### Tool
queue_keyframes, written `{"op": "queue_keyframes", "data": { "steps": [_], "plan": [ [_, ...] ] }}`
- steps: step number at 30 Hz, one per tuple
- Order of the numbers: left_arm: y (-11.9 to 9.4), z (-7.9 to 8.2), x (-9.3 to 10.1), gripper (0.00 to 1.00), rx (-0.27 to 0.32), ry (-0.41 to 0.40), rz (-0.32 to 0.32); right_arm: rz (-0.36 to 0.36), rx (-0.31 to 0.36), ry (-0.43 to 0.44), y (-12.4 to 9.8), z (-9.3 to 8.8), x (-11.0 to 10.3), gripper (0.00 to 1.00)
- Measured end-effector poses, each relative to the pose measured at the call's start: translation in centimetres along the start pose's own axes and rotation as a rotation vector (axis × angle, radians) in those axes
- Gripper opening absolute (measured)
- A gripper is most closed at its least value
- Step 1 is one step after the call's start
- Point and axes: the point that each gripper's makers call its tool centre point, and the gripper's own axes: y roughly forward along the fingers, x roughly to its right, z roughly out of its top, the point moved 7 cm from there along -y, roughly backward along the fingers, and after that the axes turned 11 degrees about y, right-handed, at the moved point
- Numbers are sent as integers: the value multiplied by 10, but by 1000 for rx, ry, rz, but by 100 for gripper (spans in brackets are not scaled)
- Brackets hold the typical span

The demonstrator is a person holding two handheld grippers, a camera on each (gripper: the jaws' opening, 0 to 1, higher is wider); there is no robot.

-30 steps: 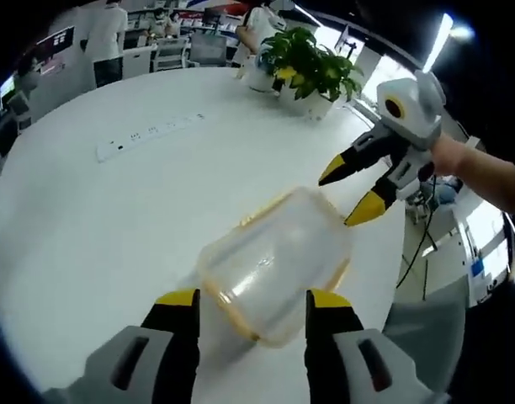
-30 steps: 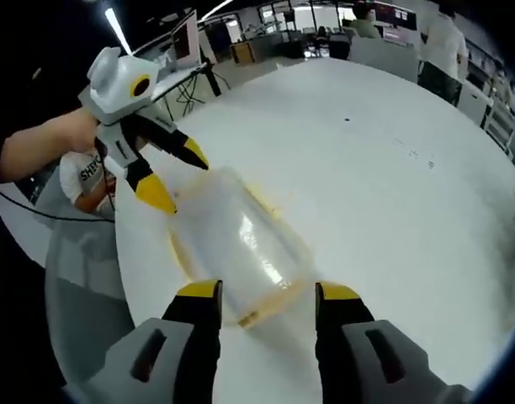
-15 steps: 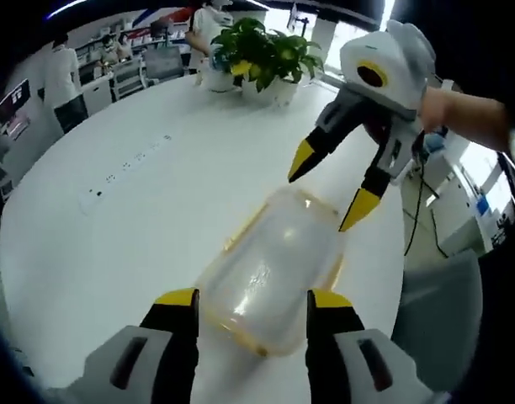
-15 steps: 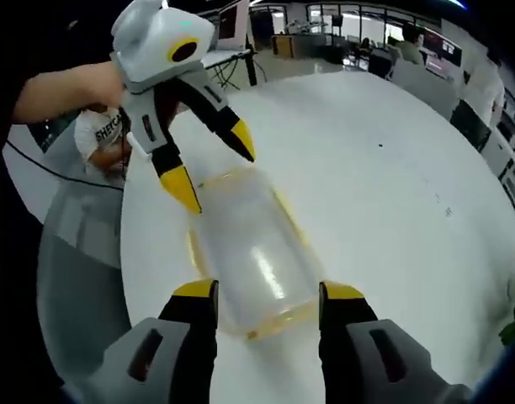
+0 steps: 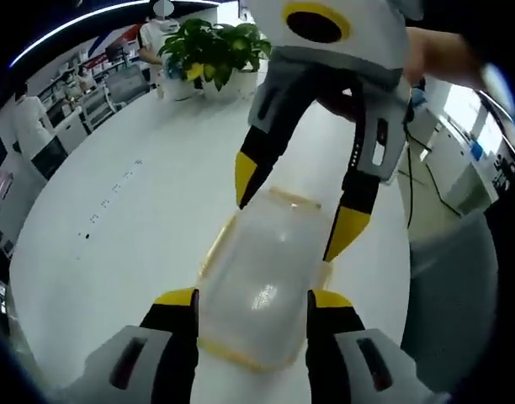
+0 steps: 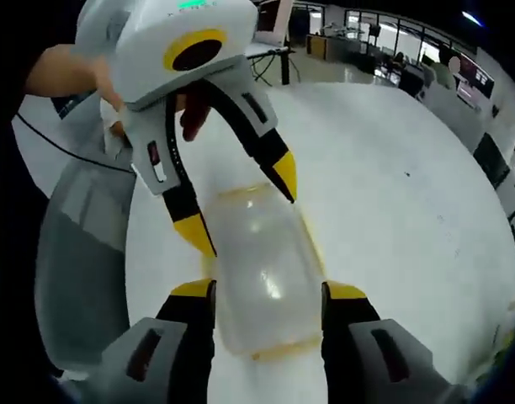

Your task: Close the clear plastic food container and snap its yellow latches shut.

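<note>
Room: open office, with a plant (image 5: 209,52) at the far edge of a round white counter (image 5: 114,219).
Container: clear box (image 5: 262,282) with yellow trim lies on the counter near its edge, lid on top; it sits between both claws, one at each end.
Left claw: left claw (image 5: 252,301) is spread wide, its yellow tips flanking the near end of the box; whether they touch the walls is hard to say, and it holds nothing firmly.
Right claw: right claw (image 6: 268,295) is likewise spread wide, astride the opposite end, with nothing clamped.
Latches: thin yellow strips along the rim; blur leaves it unclear which are snapped shut.
Handling: probably empty, so light, with thin, smooth plastic that flexes and would skid on the slick counter if pushed sideways.
Where to hold: steady one end by the stiffer rim, not the soft lid centre, and press each latch down and inward with a single tip against that support.
</note>
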Motion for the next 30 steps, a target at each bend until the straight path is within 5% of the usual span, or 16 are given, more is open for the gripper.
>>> {"op": "queue_keyframes", "data": {
  "steps": [11, 30],
  "plan": [
    [4, 9, 15, 43, -2, 86, 2, 24, -34, -40, 13, 4, 2, 45],
    [8, 11, 26, 44, -15, 116, 17, 31, -75, -94, 19, 8, 16, 48]
  ]
}}
